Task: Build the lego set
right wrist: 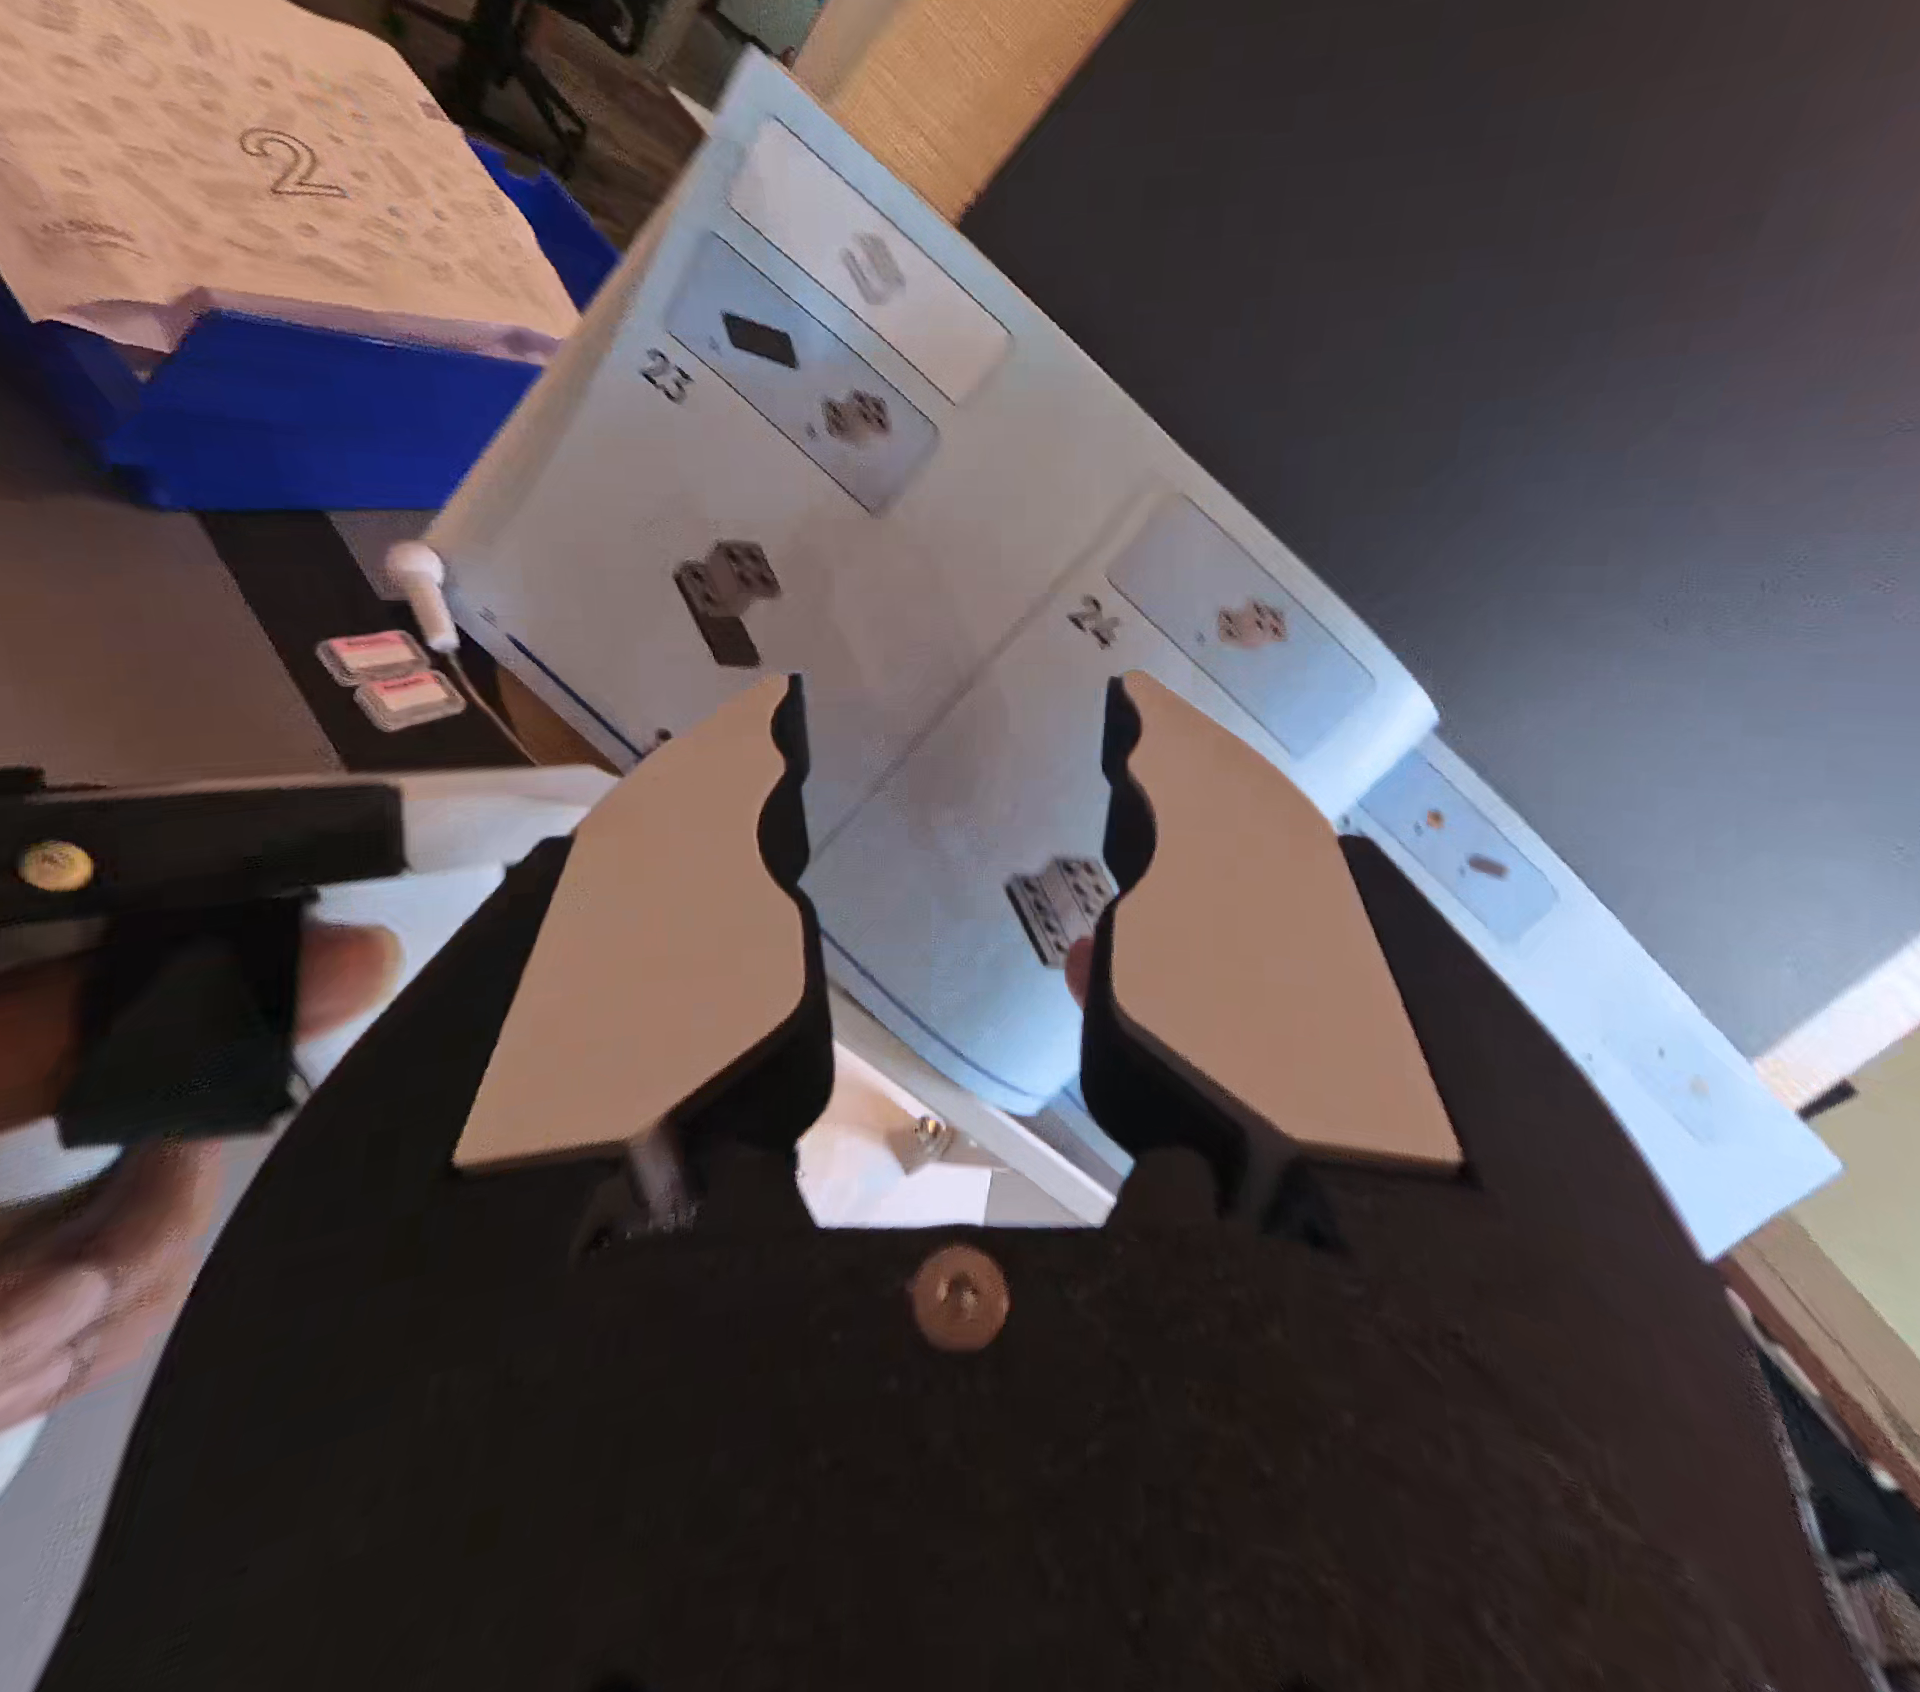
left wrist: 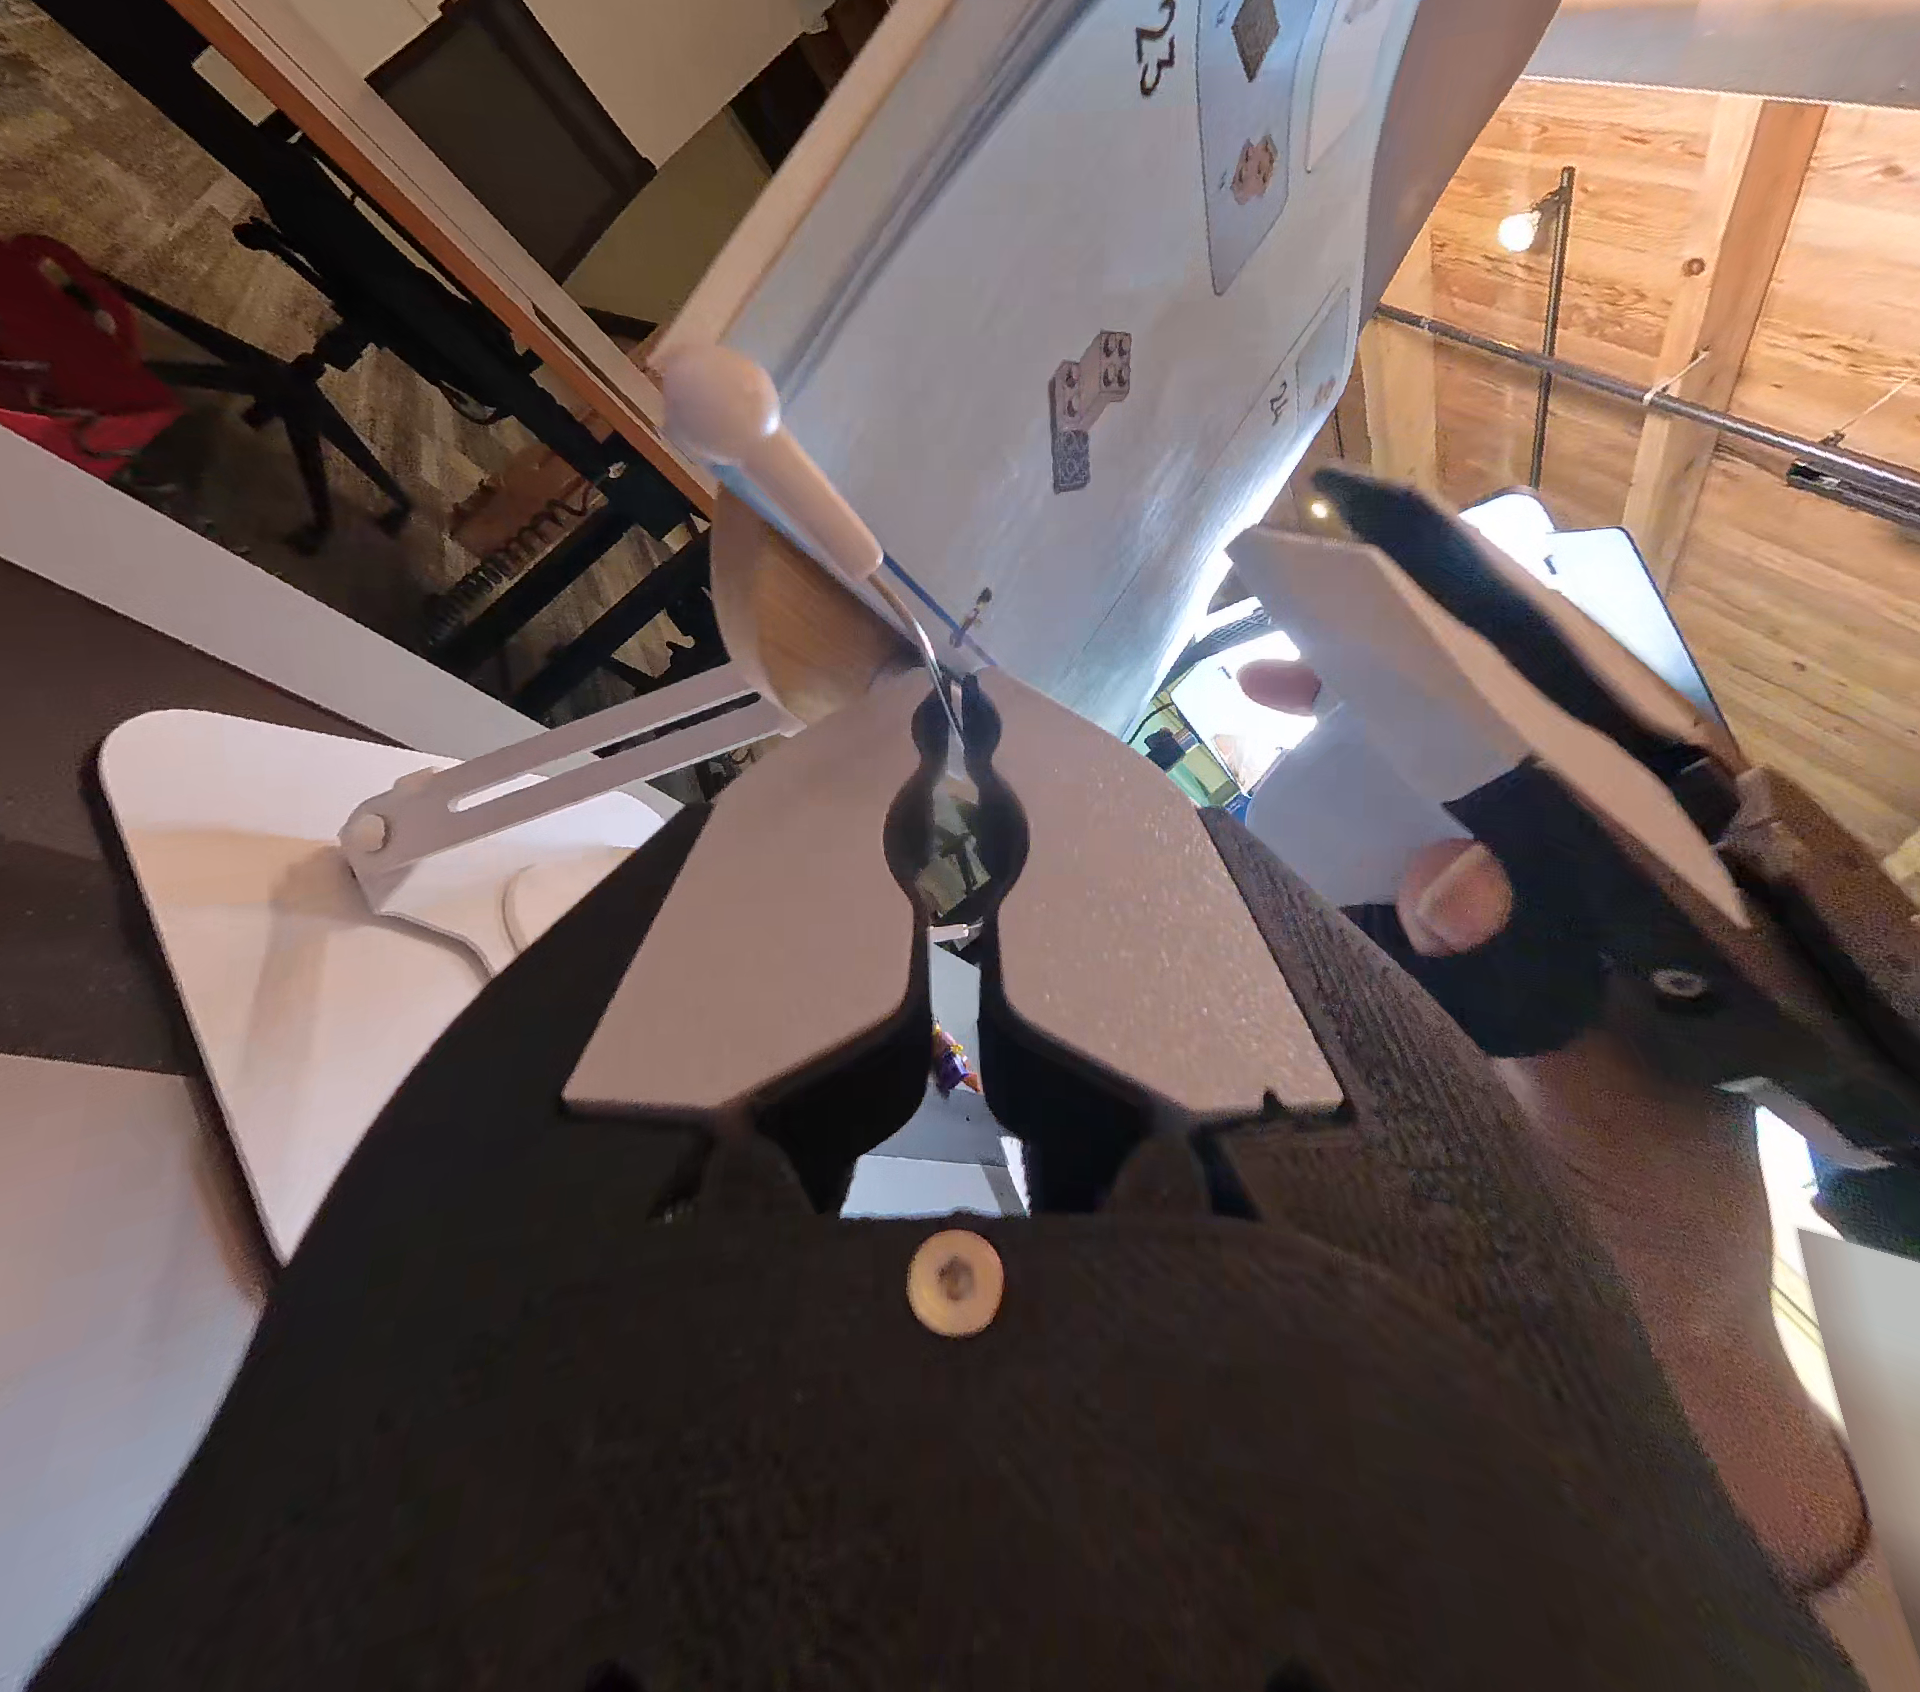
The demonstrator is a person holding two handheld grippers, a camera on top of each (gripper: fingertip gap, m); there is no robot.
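Left gripper (left wrist: 954, 712) closed at the stand's metal page clip (left wrist: 774, 458), right gripper (right wrist: 956, 686) open before the instruction booklet (right wrist: 935, 655), booklet propped upright on its white stand (left wrist: 312, 863), blue bin (right wrist: 312, 416) behind.

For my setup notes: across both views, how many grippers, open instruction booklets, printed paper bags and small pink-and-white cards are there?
Black two-finger grippers: 2 (left gripper, right gripper)
Open pale-blue instruction booklet: 1
Printed tan paper bag: 1
Small pink-and-white cards: 2
Total: 6
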